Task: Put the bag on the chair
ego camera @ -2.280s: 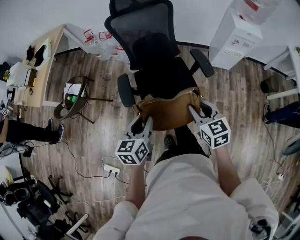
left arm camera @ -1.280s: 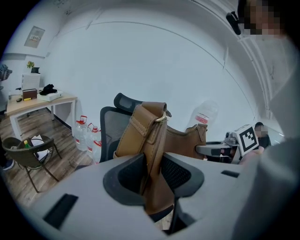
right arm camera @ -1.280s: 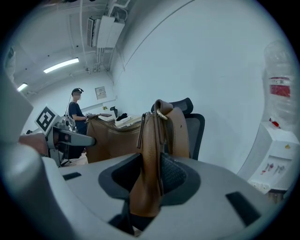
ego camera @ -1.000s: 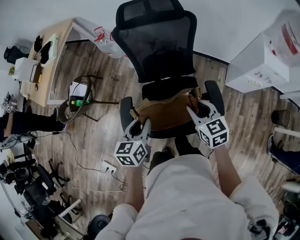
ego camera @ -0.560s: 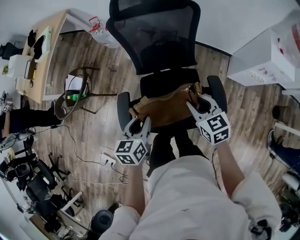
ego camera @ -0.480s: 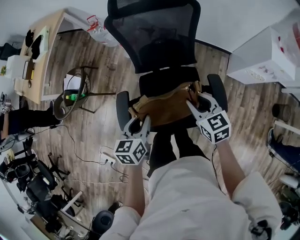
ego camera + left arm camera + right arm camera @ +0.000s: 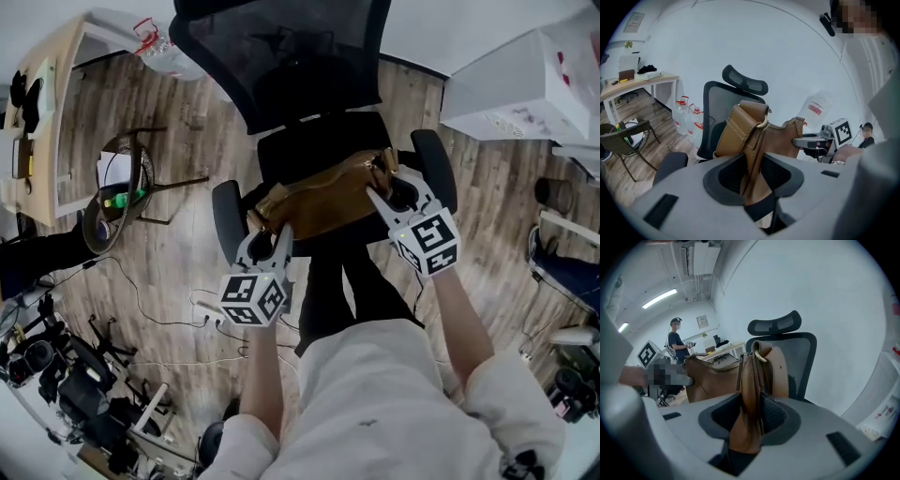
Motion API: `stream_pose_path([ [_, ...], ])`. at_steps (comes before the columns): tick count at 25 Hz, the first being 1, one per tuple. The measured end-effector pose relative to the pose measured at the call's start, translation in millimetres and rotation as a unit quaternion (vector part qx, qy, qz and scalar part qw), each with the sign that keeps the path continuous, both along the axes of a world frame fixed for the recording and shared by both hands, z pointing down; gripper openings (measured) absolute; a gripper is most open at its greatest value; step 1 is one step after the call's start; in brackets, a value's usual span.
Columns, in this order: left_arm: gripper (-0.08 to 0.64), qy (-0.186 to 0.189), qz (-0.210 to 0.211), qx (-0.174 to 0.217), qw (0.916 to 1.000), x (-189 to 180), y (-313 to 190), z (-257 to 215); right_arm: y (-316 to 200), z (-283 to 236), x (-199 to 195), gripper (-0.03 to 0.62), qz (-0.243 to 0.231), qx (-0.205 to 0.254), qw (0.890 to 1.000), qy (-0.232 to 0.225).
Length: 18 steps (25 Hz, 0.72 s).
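Left gripper jaws pinched on the left strap end of the tan bag | right gripper jaws pinched on its right strap end | black office chair faces the person | bag spans both grippers over the seat; possibly touching it, but the view is unclear.

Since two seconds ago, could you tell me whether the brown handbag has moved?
Yes: the handbag went from the front edge of the office chair to between its armrests.
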<state>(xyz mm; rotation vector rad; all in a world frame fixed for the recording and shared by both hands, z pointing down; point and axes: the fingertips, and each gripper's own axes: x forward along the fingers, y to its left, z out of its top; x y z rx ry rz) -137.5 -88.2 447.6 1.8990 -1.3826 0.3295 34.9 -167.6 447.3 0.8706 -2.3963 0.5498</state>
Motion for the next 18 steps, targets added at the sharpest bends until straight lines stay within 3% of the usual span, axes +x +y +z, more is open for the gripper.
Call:
stream_pose_path([
  [18, 0.104, 0.003, 0.032, -0.039, 0.9987, -26.4, -41.3, 102.0, -25.7, 102.0, -17.7, 0.127, 0.003, -0.041, 0.999, 0.034],
])
